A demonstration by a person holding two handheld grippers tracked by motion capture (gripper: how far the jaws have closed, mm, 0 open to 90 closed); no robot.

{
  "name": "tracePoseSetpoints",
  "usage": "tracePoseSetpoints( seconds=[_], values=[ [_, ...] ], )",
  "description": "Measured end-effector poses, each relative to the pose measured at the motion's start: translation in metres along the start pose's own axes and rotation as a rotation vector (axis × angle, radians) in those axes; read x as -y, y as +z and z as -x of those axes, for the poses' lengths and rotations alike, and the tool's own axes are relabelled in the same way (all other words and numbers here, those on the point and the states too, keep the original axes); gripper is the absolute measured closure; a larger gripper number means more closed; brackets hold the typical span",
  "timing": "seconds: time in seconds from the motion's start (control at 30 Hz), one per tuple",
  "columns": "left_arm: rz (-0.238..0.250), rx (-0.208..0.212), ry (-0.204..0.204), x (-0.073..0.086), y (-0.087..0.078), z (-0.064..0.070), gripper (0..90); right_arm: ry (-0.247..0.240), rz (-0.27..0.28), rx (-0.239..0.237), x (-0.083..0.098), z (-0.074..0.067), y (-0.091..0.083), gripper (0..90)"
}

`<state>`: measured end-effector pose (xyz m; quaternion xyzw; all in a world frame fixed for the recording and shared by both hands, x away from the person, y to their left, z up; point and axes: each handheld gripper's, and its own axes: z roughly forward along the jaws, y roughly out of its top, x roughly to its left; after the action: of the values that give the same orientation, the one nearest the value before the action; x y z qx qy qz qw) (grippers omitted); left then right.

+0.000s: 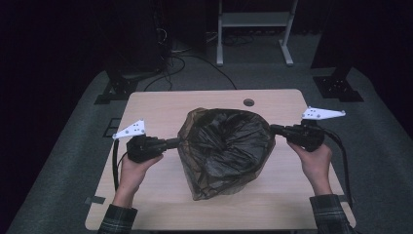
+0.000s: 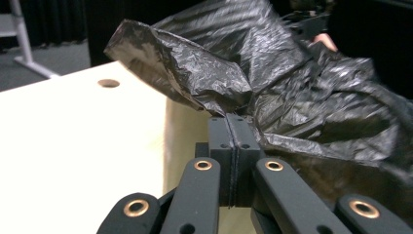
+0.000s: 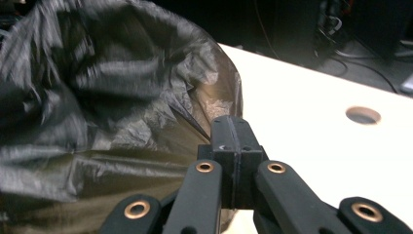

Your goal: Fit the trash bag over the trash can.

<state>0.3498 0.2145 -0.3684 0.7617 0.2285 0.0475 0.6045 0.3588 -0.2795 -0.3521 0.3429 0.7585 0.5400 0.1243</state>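
A crumpled black plastic bag (image 1: pixel 224 151) lies open on the middle of the light wooden table (image 1: pixel 160 105), its mouth spread wide and facing up. My left gripper (image 1: pixel 178 142) is shut on the bag's left rim; in the left gripper view the jaws meet on a fold of the bag (image 2: pixel 214 92). My right gripper (image 1: pixel 272 129) is shut on the right rim, and in the right gripper view the film of the bag (image 3: pixel 97 97) runs in between the closed jaws. A hand holds each gripper from below.
A round cable hole (image 1: pixel 249 102) sits near the table's far edge. Behind the table stand a white frame (image 1: pixel 253 29), black stand feet (image 1: pixel 114 90) and loose cables on the grey floor.
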Motion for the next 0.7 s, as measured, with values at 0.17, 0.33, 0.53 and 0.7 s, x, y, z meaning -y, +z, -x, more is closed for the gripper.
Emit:
tracePoseSetpoints(
  seconds=[0.17, 0.33, 0.53, 0.7],
  values=[
    [-0.045, -0.038, -0.010, 0.012, 0.008, -0.011, 89.7, 0.034, -0.025, 0.027, 0.020, 0.010, -0.002, 90.0],
    [-0.112, -0.059, -0.025, 0.027, 0.017, -0.018, 89.7, 0.048, -0.063, 0.036, 0.037, 0.013, 0.000, 90.0],
    [-0.181, -0.067, -0.020, 0.041, 0.021, -0.020, 89.7, 0.054, -0.106, 0.039, 0.057, 0.014, 0.004, 90.0],
    [-0.188, -0.041, -0.030, 0.051, 0.022, -0.023, 89.7, 0.052, -0.120, 0.041, 0.064, 0.015, 0.007, 90.0]
  ],
)
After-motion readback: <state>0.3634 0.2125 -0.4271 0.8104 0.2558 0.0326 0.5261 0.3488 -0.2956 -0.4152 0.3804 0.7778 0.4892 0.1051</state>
